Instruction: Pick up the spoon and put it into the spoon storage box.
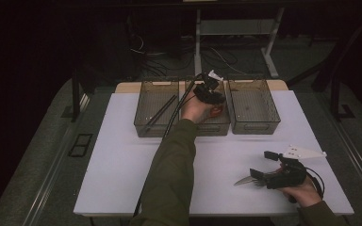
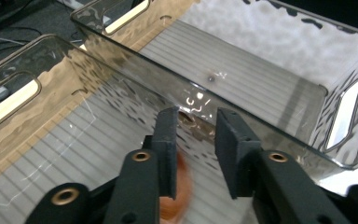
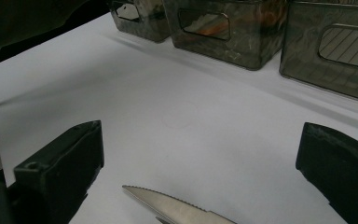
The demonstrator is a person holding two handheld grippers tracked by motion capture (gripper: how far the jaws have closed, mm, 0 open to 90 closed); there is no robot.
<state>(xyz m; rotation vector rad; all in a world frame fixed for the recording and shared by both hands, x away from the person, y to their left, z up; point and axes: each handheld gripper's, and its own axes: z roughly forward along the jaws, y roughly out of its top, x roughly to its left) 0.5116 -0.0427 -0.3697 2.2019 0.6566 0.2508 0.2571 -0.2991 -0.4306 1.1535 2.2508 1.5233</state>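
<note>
The white bench carries three smoky clear bins. Your left claw hangs inside the middle bin, its jaws apart and gripping nothing, an orange object blurred just beneath them. Your right claw stands wide open on the bench over a serrated knife.

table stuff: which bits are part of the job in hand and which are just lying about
In the job:
- left gripper, over the middle bin
- orange thing below its jaws
- right gripper, jaws wide apart
- knife between them

Lying about:
- left bin with dark sticks
- right bin
</note>
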